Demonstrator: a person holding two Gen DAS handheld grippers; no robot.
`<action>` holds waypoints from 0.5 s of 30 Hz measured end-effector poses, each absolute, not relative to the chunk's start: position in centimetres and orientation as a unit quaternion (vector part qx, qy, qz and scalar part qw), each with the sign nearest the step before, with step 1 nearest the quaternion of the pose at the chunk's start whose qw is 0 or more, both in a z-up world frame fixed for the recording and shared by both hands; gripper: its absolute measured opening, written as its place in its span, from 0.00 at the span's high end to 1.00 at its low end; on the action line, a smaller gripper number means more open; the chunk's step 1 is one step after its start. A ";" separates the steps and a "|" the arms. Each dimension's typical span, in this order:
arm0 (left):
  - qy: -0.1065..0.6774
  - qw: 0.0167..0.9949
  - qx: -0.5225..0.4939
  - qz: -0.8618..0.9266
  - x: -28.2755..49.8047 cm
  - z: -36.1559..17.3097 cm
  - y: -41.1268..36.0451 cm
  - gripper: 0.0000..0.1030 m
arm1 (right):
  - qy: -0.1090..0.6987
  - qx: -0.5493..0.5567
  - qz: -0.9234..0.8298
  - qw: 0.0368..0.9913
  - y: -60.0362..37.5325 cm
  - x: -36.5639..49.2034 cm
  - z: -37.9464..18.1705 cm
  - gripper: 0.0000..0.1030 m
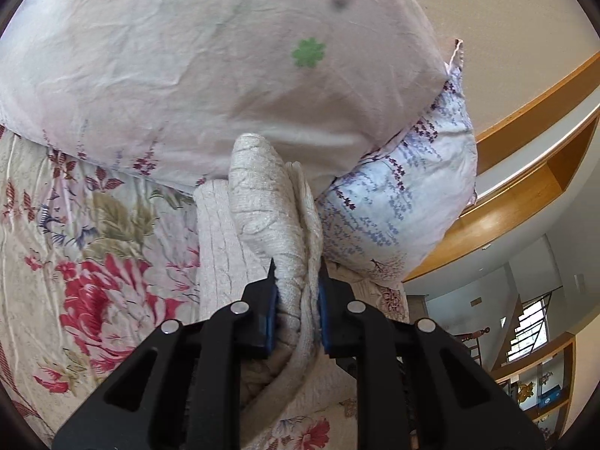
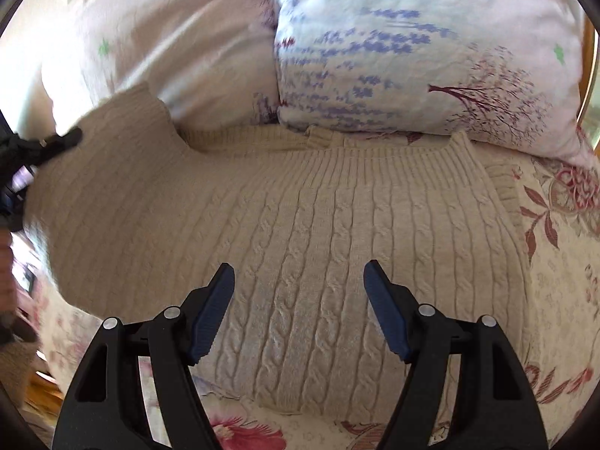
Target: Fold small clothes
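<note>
A cream cable-knit sweater (image 2: 300, 232) lies spread on a floral bedspread (image 2: 555, 285), its ribbed hem toward the pillows. My left gripper (image 1: 297, 266) is shut on a bunched fold of the sweater (image 1: 270, 202) and holds it lifted. In the right wrist view the left gripper (image 2: 56, 140) shows at the far left, pinching the sweater's raised left part. My right gripper (image 2: 298, 273) is open and empty, hovering just above the sweater's middle.
Two pillows stand behind the sweater: a pale pink one (image 1: 210, 56) and a white one with blue and purple print (image 2: 431, 45). A wooden shelf (image 1: 525, 172) runs along the wall at the right. The floral bedspread (image 1: 86, 255) surrounds the sweater.
</note>
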State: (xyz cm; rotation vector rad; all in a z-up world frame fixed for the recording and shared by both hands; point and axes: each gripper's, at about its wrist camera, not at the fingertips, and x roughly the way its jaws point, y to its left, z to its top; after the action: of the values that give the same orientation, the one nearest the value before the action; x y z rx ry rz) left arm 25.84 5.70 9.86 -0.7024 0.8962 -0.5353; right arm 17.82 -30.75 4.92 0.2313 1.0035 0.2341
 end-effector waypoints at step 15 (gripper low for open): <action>0.501 0.739 -0.347 -0.288 26.2 3.9 -8.1 0.80 | 0.482 0.490 0.256 0.680 -37.9 18.9 2.2 0.13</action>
State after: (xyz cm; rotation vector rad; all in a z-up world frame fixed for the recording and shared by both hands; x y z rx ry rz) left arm 26.21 -8.09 3.90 -0.7605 1.1004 -0.6320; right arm 18.89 -37.86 2.25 1.0990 1.0823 0.5749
